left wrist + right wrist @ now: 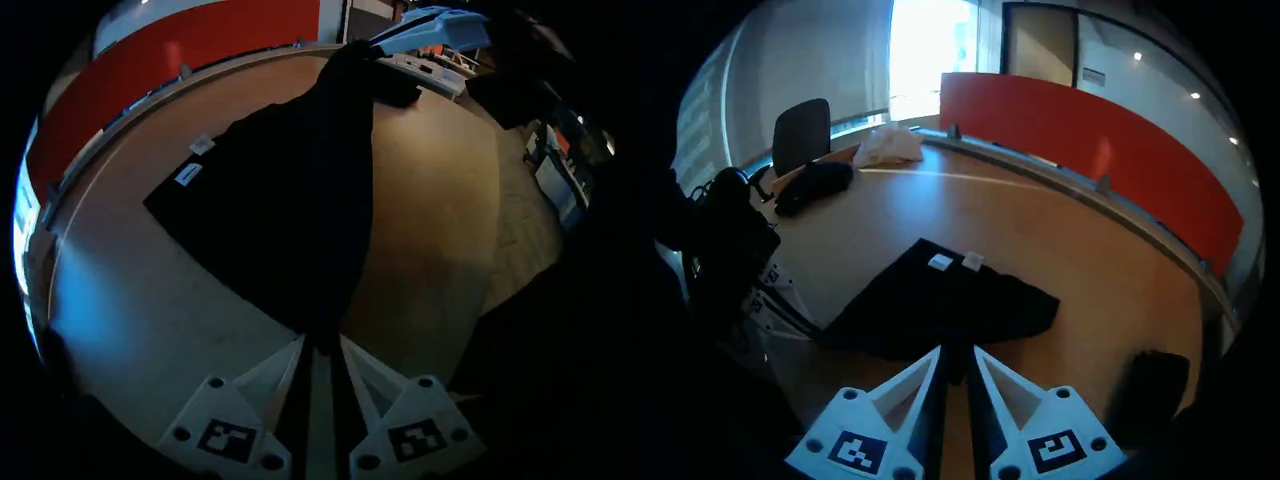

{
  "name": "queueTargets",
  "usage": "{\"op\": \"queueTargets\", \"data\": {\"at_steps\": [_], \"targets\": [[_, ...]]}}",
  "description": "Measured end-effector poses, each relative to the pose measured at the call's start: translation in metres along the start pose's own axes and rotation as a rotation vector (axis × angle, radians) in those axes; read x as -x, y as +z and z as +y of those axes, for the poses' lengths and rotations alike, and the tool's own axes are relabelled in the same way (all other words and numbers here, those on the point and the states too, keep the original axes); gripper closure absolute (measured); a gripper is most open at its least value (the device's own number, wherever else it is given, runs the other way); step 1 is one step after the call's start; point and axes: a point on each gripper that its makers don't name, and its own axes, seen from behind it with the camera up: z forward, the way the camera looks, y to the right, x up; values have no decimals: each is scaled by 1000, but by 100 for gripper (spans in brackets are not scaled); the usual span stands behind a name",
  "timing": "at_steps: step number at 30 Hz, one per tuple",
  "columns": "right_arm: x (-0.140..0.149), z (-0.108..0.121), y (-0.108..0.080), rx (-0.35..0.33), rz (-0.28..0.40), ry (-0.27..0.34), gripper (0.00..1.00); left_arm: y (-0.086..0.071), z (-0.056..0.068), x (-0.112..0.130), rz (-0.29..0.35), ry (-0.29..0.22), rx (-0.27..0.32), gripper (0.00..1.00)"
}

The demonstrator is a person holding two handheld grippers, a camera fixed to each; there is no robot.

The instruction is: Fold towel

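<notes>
Your left gripper and right gripper each clamp the towel, stretching it toward 12 o'clock so it folds cleanly.

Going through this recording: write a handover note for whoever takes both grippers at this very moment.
Left tongs: shut on an edge of the black towel.
Right tongs: shut on another part of its edge.
Towel: one edge raised between the two, the rest lying on the wooden table.
Done: both grips taken, no fold laid yet.
Left: carry the held edge across, lay it down, release, finish folding.
</notes>
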Motion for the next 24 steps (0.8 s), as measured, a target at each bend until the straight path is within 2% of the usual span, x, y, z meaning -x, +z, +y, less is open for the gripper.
{"op": "queueTargets", "data": {"at_steps": [5,7,9,18,21,24], "targets": [[-1,0,-1,1,2,0,86,-1,-3,-6,16,-14,5,88],[-1,0,0,1,3,0,86,-1,-7,-7,16,-17,-9,94],[-1,0,0,2,3,1,86,-2,-11,-7,14,-19,-27,94],[-2,0,-1,4,5,3,86,-7,-12,-6,11,-41,-26,95],[-2,0,-2,6,6,3,86,-13,-19,-8,14,-66,-37,95],[-2,1,-3,8,7,5,86,-22,-31,-14,24,-93,-58,95]]}}
